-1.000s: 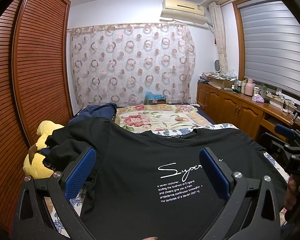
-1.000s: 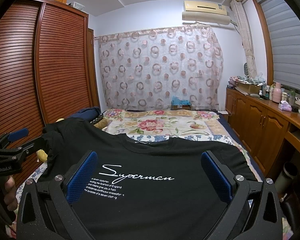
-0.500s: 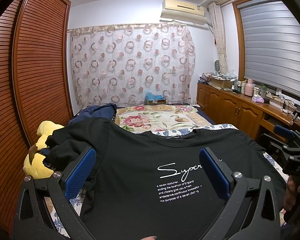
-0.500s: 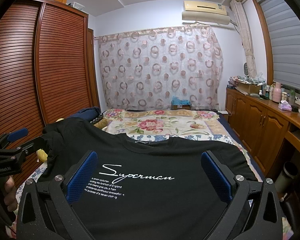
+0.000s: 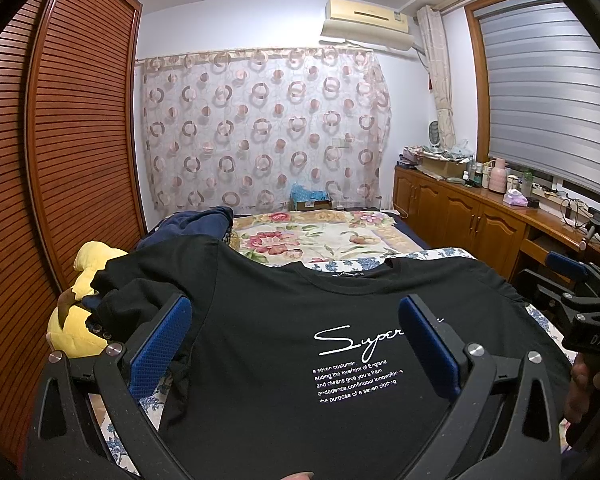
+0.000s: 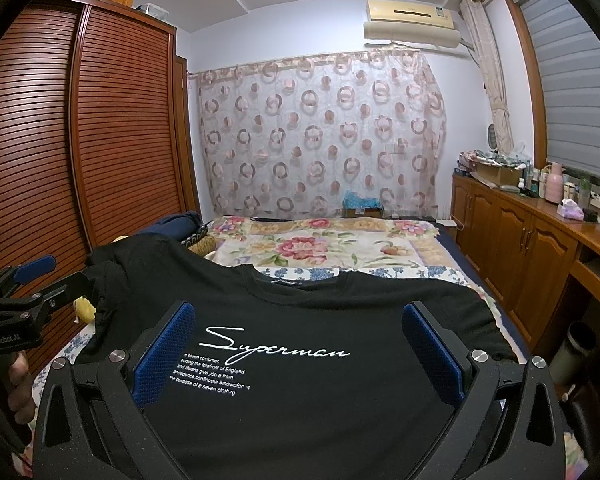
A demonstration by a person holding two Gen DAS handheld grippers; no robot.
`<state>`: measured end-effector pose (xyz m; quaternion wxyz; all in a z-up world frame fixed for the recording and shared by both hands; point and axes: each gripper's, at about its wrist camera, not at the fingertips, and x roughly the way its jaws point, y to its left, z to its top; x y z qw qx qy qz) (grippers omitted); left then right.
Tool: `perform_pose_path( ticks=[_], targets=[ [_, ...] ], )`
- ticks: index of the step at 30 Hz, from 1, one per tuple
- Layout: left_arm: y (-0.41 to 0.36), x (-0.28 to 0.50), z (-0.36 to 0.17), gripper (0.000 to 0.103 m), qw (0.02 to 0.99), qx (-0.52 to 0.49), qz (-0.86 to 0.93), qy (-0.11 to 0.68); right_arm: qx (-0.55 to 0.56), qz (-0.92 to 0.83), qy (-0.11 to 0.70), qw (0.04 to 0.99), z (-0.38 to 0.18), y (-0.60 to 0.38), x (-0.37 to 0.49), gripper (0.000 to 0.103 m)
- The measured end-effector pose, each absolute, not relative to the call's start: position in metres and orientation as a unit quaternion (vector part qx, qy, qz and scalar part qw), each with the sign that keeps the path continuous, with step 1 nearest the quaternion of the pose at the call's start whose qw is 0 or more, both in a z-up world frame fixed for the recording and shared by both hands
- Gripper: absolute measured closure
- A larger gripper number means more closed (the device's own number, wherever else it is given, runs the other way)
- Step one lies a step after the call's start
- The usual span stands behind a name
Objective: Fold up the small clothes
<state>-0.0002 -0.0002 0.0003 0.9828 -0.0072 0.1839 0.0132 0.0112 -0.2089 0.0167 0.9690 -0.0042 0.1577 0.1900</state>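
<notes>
We hold our left gripper (image 5: pixel 296 344) and our right gripper (image 6: pixel 296 348) low over a black T-shirt (image 5: pixel 284 320) spread face up across the near end of the bed (image 6: pixel 380 252). Both pairs of jaws stand spread wide, blue pads (image 5: pixel 160 344) well apart, with nothing between them but shirt lying beneath.

In the left wrist view the right-hand pad covers the end of the white script, so we read only "Super"; the right wrist view shows "Superman" (image 6: pixel 276 346) whole. The small print under it is garbled and partly cut by the left pad there. The collar label is too small to read.

The shirt's left sleeve (image 5: pixel 128 296) is bunched in dark folds, and we cannot tell how it lies. It partly hides a yellow plush toy (image 5: pixel 76 332) against the wardrobe (image 5: pixel 60 160). The near hem runs out of frame beneath the gripper bodies. The right sleeve drops over the bed edge, out of sight.

Dark blue clothes (image 5: pixel 196 220) lie behind the shirt, mostly hidden.
</notes>
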Motion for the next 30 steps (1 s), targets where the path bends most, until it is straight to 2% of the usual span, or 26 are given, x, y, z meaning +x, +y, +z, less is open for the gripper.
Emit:
perform_pose_path(
  ticks=[16,30],
  targets=[
    [0.001,-0.003,0.003,0.0,0.983,-0.006,0.015,0.185,-0.002,0.195,0.162,0.967,0.015,-0.21,0.013,0.0],
    [0.054,-0.003,-0.011,0.0,0.976,-0.024,0.048,0.211,-0.008,0.219,0.177,0.96,0.016,-0.205,0.021,0.0]
  ],
)
